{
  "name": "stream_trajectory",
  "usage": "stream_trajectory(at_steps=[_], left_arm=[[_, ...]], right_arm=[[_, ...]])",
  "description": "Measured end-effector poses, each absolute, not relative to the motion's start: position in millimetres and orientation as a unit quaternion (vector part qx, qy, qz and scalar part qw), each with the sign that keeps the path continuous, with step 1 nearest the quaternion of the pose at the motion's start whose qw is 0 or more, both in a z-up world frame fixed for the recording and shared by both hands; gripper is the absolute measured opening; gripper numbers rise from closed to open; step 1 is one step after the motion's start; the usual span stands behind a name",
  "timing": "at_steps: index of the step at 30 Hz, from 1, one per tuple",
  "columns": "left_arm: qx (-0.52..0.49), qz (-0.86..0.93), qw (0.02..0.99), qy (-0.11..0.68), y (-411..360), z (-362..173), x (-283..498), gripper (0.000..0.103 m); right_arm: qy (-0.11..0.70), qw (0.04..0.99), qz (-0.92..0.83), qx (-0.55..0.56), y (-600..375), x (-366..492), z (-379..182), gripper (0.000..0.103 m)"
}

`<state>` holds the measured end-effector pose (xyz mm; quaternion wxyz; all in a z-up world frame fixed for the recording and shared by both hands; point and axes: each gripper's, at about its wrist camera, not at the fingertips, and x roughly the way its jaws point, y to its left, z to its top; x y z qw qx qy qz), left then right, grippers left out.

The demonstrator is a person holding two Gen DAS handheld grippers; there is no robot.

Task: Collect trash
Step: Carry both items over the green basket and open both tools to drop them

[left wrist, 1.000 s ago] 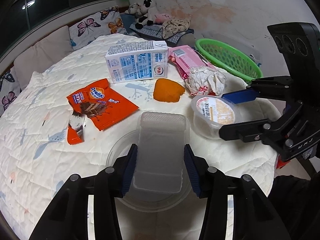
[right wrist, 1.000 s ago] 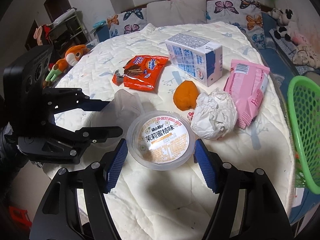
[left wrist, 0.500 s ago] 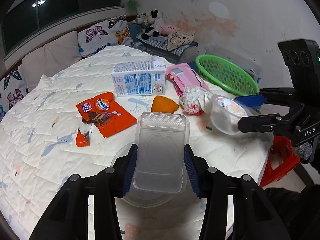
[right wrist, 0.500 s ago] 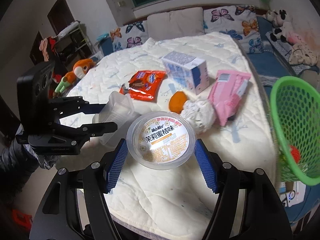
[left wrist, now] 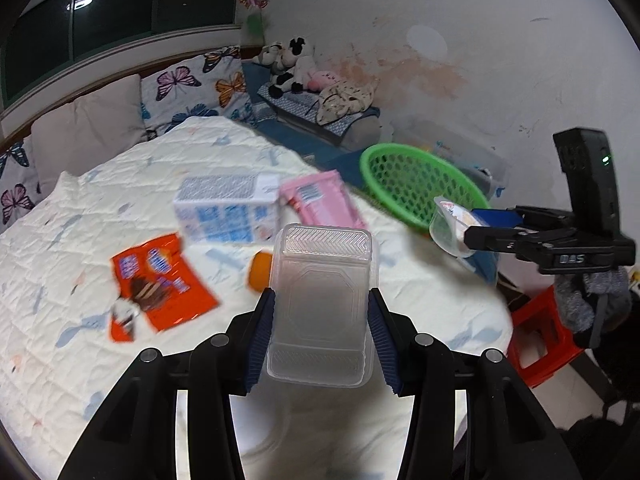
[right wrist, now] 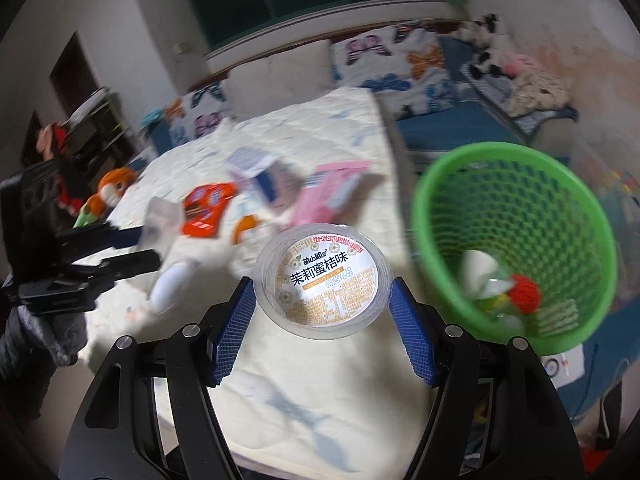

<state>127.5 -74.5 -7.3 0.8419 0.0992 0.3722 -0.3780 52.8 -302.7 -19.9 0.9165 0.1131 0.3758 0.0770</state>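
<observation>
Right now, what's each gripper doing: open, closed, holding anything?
Left gripper: closed on a clear plastic container.
Right gripper: closed on a sealed jelly cup, beside the green basket.

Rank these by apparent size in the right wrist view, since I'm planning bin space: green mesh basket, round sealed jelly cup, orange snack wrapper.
1. Green mesh basket, clearly largest.
2. Round sealed jelly cup, though it sits nearest the camera, in the right gripper.
3. Orange snack wrapper, smallest, but farther away and blurred.
</observation>
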Motion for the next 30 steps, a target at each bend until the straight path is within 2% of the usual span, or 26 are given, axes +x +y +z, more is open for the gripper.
stream_trajectory(at_steps=[14, 30], left_arm=[[0.094, -0.420, 0.826, 0.363, -174, 10, 139, 0.045], [0.098, -0.432, 0.809, 0.386, -262, 4, 162, 0.046]], right_arm=[[0.401, 0.901, -0.039, 0.161, -412, 66, -59, 0.069], [0.404, 0.891, -0.045, 0.203, -451, 65, -73, 0.075]])
